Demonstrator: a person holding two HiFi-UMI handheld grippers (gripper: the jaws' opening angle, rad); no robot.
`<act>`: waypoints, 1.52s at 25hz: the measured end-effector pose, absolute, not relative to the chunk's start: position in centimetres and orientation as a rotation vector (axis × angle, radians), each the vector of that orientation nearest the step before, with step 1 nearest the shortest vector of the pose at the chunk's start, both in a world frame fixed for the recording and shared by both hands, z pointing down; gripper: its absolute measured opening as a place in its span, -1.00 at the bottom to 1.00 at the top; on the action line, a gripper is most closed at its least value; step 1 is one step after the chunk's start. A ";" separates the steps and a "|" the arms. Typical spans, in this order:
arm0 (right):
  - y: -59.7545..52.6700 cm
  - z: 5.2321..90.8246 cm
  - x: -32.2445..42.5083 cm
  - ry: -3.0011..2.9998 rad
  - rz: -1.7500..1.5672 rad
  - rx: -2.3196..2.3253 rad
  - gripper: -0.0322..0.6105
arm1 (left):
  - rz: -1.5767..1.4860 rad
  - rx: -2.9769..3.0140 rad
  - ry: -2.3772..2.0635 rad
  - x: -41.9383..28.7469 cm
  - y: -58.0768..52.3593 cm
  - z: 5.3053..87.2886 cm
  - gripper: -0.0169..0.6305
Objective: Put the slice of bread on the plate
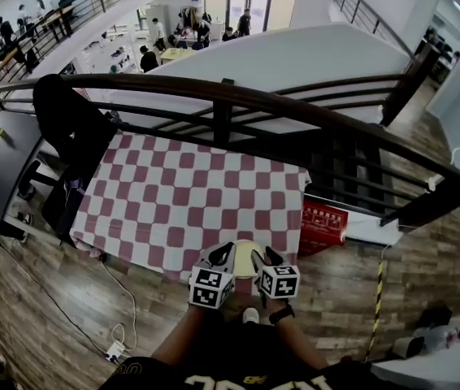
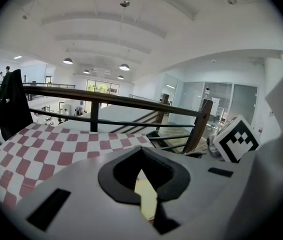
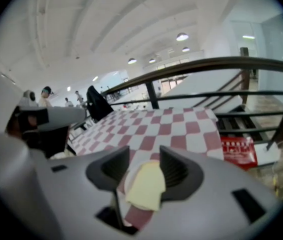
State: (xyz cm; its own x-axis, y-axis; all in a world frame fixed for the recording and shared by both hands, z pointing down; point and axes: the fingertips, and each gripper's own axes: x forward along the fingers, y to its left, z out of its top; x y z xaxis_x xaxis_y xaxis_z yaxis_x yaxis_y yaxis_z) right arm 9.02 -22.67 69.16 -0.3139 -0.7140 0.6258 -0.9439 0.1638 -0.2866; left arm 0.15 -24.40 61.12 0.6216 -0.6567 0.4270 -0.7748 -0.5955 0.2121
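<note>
The bread (image 3: pixel 144 186) lies on the plate (image 3: pixel 125 181) just past my right gripper (image 3: pixel 144 153), jaws wide and empty. My left gripper (image 2: pixel 141 151) has its jaws together. Task looks complete.

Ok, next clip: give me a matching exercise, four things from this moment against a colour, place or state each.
Things:
1. slice of bread
2. tablecloth
3. jacket
4. right gripper

Descriptions:
A. black, off to the left in the head view
B. jaws apart, gripping nothing
C. lying on the plate
D. red and white checks

Pairs: 1-C, 2-D, 3-A, 4-B
</note>
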 end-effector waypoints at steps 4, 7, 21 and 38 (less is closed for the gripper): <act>-23.8 63.6 8.9 -2.226 0.759 1.620 -0.32 | 0.382 2.516 -1.153 1.1 -24.7 58.9 -0.89; -24.1 59.5 8.8 -2.307 0.599 1.652 -0.46 | 0.328 2.539 -1.165 1.7 -24.7 57.0 -0.89; -22.0 45.9 9.0 -2.565 0.215 1.746 -0.85 | 0.052 2.699 -1.276 2.9 -23.6 46.6 -0.89; -22.0 49.5 11.3 -2.451 0.290 1.768 -0.86 | -0.031 2.644 -1.270 2.8 -23.0 46.5 -0.89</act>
State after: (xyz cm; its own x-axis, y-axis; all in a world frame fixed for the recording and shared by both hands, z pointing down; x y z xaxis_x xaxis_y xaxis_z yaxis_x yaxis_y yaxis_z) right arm 11.34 -22.02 49.50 -0.3179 -0.9276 0.1961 -0.9478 0.3052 -0.0924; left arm 2.85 -22.98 46.48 0.6290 -0.7742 0.0705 -0.7698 -0.6076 0.1955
